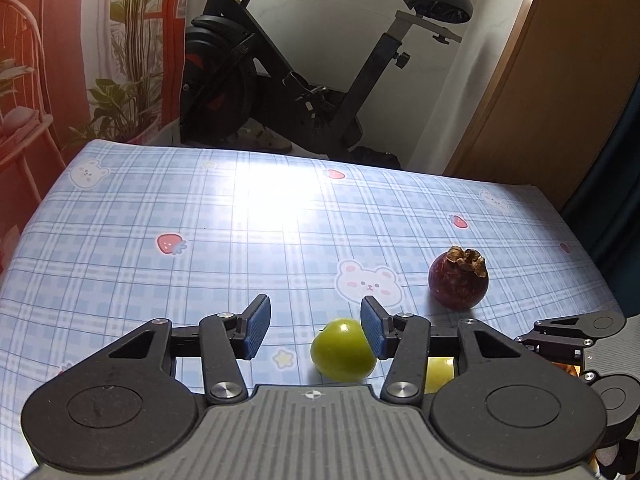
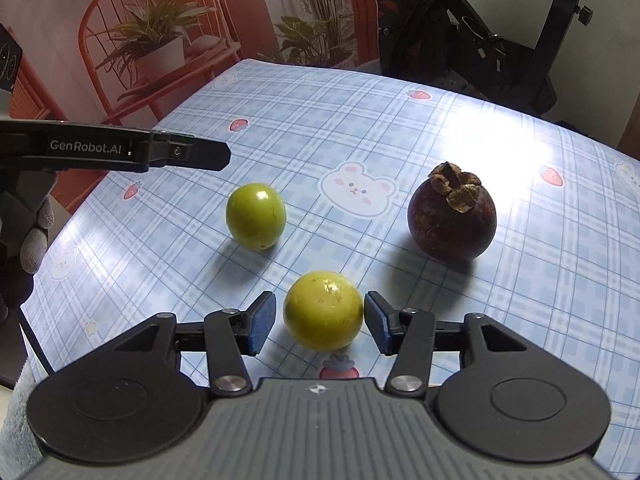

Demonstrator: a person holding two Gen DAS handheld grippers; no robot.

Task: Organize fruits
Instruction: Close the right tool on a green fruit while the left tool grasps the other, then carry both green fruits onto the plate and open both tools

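A bright green round fruit (image 1: 340, 354) lies on the blue checked tablecloth (image 1: 200, 208), just inside the right pad of my left gripper (image 1: 316, 320); the jaws stand open and the left pad is well clear of it. A dark purple mangosteen (image 1: 459, 278) with a dry brown cap sits further right. My right gripper (image 2: 320, 298) is open around a yellow-green fruit (image 2: 323, 311) that rests on the cloth, with a narrow gap at each pad. The green fruit (image 2: 256, 216) and the mangosteen (image 2: 452, 216) lie beyond it. My left gripper (image 2: 216, 156) reaches in from the left.
A black exercise bike (image 1: 300, 80) stands past the table's far edge, with a wooden panel (image 1: 520, 100) to its right. A backdrop of plants and a red chair (image 2: 160, 40) hangs behind the left side. A gloved hand (image 2: 36, 240) shows at the left edge.
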